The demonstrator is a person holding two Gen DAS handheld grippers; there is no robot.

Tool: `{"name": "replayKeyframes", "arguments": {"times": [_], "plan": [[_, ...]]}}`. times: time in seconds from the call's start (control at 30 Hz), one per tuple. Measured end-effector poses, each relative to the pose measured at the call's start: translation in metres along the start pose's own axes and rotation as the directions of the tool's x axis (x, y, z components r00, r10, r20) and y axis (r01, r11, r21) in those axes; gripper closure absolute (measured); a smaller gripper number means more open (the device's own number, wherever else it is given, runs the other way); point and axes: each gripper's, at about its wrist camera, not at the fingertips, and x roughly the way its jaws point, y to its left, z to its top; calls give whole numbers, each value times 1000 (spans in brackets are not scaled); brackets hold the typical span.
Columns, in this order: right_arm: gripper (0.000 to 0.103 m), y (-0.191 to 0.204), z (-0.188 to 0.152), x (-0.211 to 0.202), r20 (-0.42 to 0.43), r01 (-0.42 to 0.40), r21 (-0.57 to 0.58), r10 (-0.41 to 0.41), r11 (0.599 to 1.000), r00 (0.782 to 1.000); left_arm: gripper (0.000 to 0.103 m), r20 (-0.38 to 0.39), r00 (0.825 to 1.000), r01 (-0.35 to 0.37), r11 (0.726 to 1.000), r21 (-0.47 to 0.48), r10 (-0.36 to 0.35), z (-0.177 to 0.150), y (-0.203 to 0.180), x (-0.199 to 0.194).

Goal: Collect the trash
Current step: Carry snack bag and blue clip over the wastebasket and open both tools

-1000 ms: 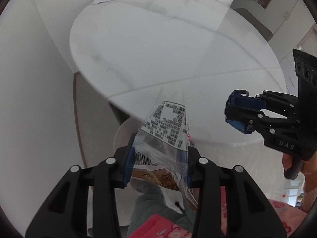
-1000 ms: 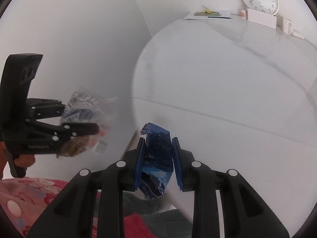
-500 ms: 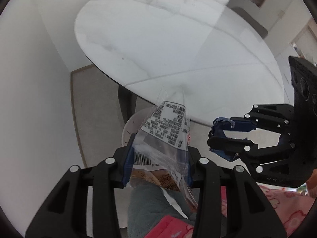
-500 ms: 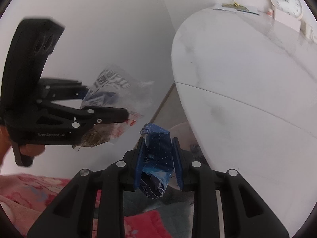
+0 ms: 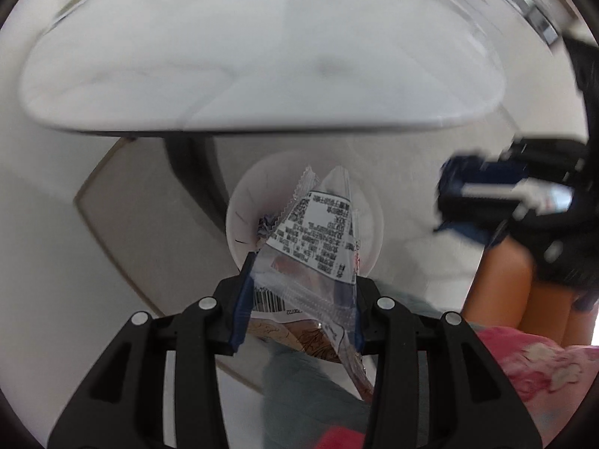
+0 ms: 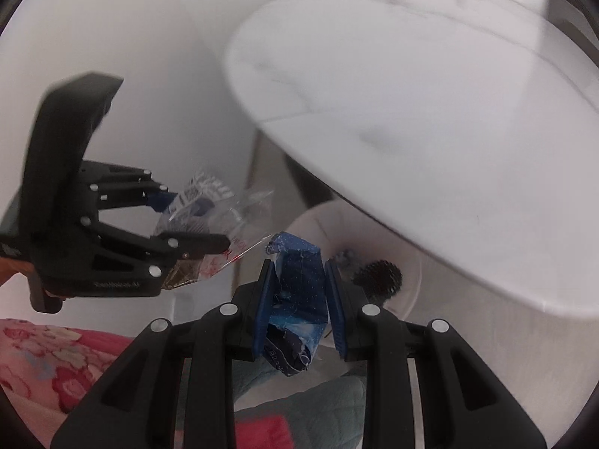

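Observation:
My left gripper [image 5: 299,280] is shut on a clear plastic snack wrapper [image 5: 318,239] with black print and a barcode. It hangs over the open white trash bin [image 5: 243,209] on the floor under the table. My right gripper [image 6: 299,269] is shut on a crumpled blue wrapper [image 6: 299,284], just short of the same bin [image 6: 329,224], which holds some dark trash [image 6: 378,277]. The left gripper with its wrapper [image 6: 209,202] shows at left in the right wrist view. The right gripper [image 5: 486,194] shows blurred at right in the left wrist view.
The round white marble table [image 5: 262,56] overhangs the bin, with its dark pedestal [image 5: 191,172] just behind it. A white wall is at left. My lap in pink floral cloth [image 5: 524,366] and grey cloth [image 6: 307,404] is below the grippers.
Both grippers have dropped from table height down below the table edge toward the bin, each still holding its wrapper. The bin opening has come into full view.

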Motion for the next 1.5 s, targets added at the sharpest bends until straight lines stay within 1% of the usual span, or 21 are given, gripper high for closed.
{"name": "replayKeyframes", "arguments": {"times": [0.07,0.1,0.17,0.33,0.4,0.43,0.47,0.5,0.53,0.6,0.67,0.7,0.77,0.83,0.9,0.97,1.03,1.2,1.5], "plan": [[75,0,-6,6,2,35,65,-35,997,999,63,-19,1000,24,998,61,-22,-3,1,20],[75,0,0,13,2,47,90,-47,995,999,63,-31,999,31,995,93,-28,-4,1,30],[75,0,-5,18,-6,75,134,-75,988,997,63,-47,999,31,986,162,-24,-7,-1,54],[75,0,-9,36,-38,103,158,-98,982,994,63,-78,996,57,967,248,-39,-4,-4,104],[75,-1,-9,47,-53,111,149,-104,983,993,60,-71,997,45,960,277,-26,-5,-6,114],[75,0,-7,50,-55,113,146,-106,983,993,57,-63,998,43,958,283,-27,-2,-7,117],[75,0,-6,54,-56,115,141,-108,983,993,50,-62,998,49,958,282,-33,1,-10,116],[75,0,-5,56,-55,115,138,-108,984,993,45,-60,997,53,958,282,-38,2,-8,115],[75,0,-4,57,-54,114,138,-107,984,993,43,-51,998,49,956,290,-36,3,-9,110],[75,0,-7,56,-50,108,140,-102,984,994,36,-36,999,41,952,302,-31,2,-11,100],[75,-2,-12,48,-48,106,134,-101,985,994,34,-32,999,43,952,303,-35,-2,-10,88],[75,-2,-12,45,-47,106,131,-100,986,994,32,-31,998,54,952,303,-47,-4,-10,77],[75,-3,-17,41,-41,101,133,-96,986,995,30,-22,999,50,951,304,-46,-4,-11,59],[74,-4,-20,36,-41,103,138,-98,985,994,29,3,999,42,953,299,-44,-4,-13,38],[74,-5,-22,36,-46,106,139,-101,985,994,23,36,999,29,961,276,-40,-2,-14,20],[74,-5,-22,33,-41,107,144,-102,984,994,22,62,997,27,968,251,-44,0,-14,11],[74,-5,-21,30,-28,107,154,-104,982,994,22,68,996,38,970,241,-55,2,-15,8],[74,-6,-18,25,-4,116,169,-117,979,993,22,83,995,35,964,263,-59,10,-23,7],[74,-10,-24,16,-9,130,190,-131,973,991,22,73,995,45,966,255,-66,17,-30,10]]}}
